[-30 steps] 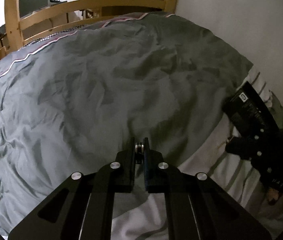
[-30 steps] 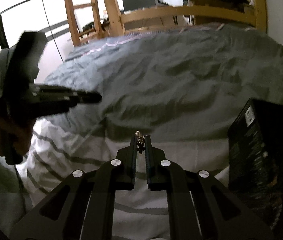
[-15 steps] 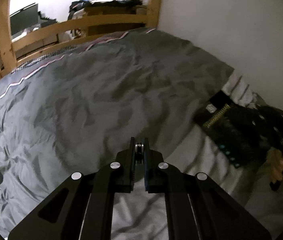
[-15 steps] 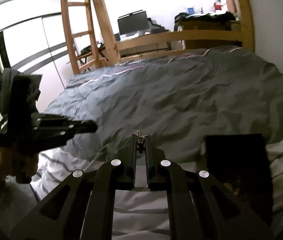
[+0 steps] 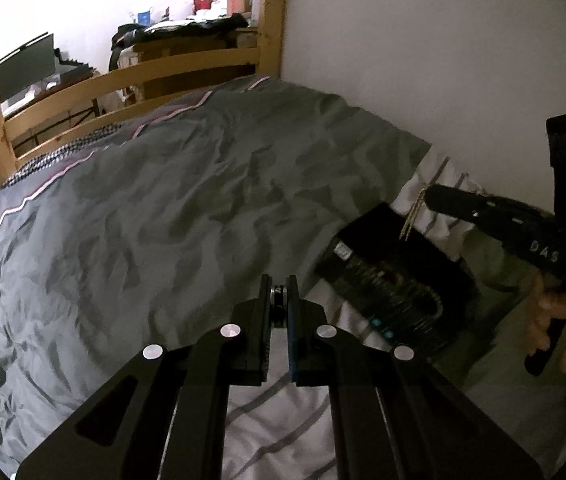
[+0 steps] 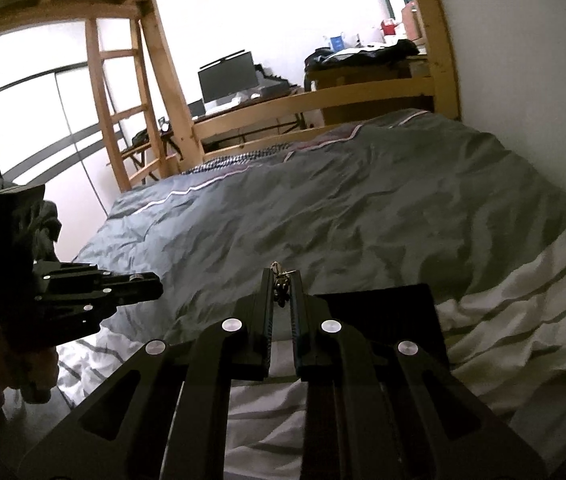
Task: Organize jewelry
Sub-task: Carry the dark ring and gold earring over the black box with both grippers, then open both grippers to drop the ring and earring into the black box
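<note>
My left gripper (image 5: 279,294) is shut on a small dark ring (image 5: 279,300) held between its tips, above the bed. My right gripper (image 6: 281,280) is shut on a small metal chain piece (image 6: 281,276) that sticks up between its tips. A black jewelry box (image 5: 395,276) lies open on the striped sheet, right of my left gripper; beads and small items show inside. In the right wrist view the box (image 6: 387,312) lies just beyond and under my right gripper. The right gripper also shows in the left wrist view (image 5: 431,200), with a thin chain (image 5: 413,220) hanging over the box.
A grey duvet (image 5: 163,220) covers most of the bed, a white striped sheet (image 6: 523,320) its near end. A white wall (image 5: 443,60) runs along the right. A wooden bed frame (image 6: 363,96) and ladder (image 6: 123,100) stand beyond, with a desk and monitor (image 6: 227,76).
Both grippers have tilted up and swung, so the box now lies closer to centre in both views. The right gripper now hangs its chain over the box. Both stay shut.
</note>
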A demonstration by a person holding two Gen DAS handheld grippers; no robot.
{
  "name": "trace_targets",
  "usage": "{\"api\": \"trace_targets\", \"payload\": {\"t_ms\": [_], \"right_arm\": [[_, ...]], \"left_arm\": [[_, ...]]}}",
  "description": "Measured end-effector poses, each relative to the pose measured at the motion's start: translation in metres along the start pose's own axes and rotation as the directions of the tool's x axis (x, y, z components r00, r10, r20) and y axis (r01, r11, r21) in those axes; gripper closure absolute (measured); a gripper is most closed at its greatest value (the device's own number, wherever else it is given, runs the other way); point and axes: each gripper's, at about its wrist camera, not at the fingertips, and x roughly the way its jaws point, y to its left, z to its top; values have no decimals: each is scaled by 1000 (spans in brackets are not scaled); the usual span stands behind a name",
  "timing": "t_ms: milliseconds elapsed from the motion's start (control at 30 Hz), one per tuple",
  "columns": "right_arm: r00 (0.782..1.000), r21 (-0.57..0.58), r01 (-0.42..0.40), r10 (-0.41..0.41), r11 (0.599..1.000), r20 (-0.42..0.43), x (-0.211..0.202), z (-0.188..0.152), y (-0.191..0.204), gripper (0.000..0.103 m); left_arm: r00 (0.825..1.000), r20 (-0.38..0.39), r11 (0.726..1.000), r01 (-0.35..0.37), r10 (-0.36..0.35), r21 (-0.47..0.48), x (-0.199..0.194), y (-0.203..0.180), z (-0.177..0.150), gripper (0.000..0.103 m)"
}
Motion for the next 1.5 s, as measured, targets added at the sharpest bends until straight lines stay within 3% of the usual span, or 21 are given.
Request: {"api": "trace_targets", "payload": {"t_ms": [400, 700, 800, 1167, 1267, 1300, 1333, 1400, 1433, 1467, 1500], "right_arm": [[999, 107, -30, 27, 994, 30, -30, 9, -39, 94], [995, 173, -17, 35, 985, -97, -28, -2, -78, 94], [987, 169, -14, 41, 986, -158, -17, -10, -86, 94], [966, 195, -23, 72, 980, -247, 11, -28, -97, 93], [959, 192, -17, 71, 981, -275, 19, -31, -97, 93], [958, 193, -14, 68, 981, -279, 20, -32, -97, 92], [958, 199, -11, 67, 980, -278, 20, -32, -98, 89], [961, 207, 5, 53, 978, -270, 18, -31, -100, 70], [965, 215, 15, 41, 976, -257, 16, -30, -102, 48], [971, 225, 25, 29, 974, -238, 12, -29, -104, 35], [976, 230, 30, 22, 973, -219, 9, -28, -104, 34]], "left_arm": [[997, 7, 996, 72, -73, 47, 8, -60, 40, 97], [987, -79, 985, 149, -142, 91, 61, -116, 38, 97], [983, -104, 983, 161, -152, 89, 80, -123, 36, 97], [976, -165, 986, 153, -141, 63, 125, -130, 28, 97], [975, -171, 986, 154, -140, 67, 126, -133, 24, 89], [976, -170, 986, 153, -139, 69, 126, -132, 23, 79], [979, -163, 988, 138, -125, 71, 124, -132, 21, 71], [981, -151, 990, 129, -118, 61, 121, -128, 19, 60], [982, -144, 990, 128, -120, 54, 119, -126, 18, 49], [984, -132, 991, 123, -116, 46, 115, -125, 18, 46], [986, -121, 992, 116, -111, 41, 111, -123, 17, 40]]}}
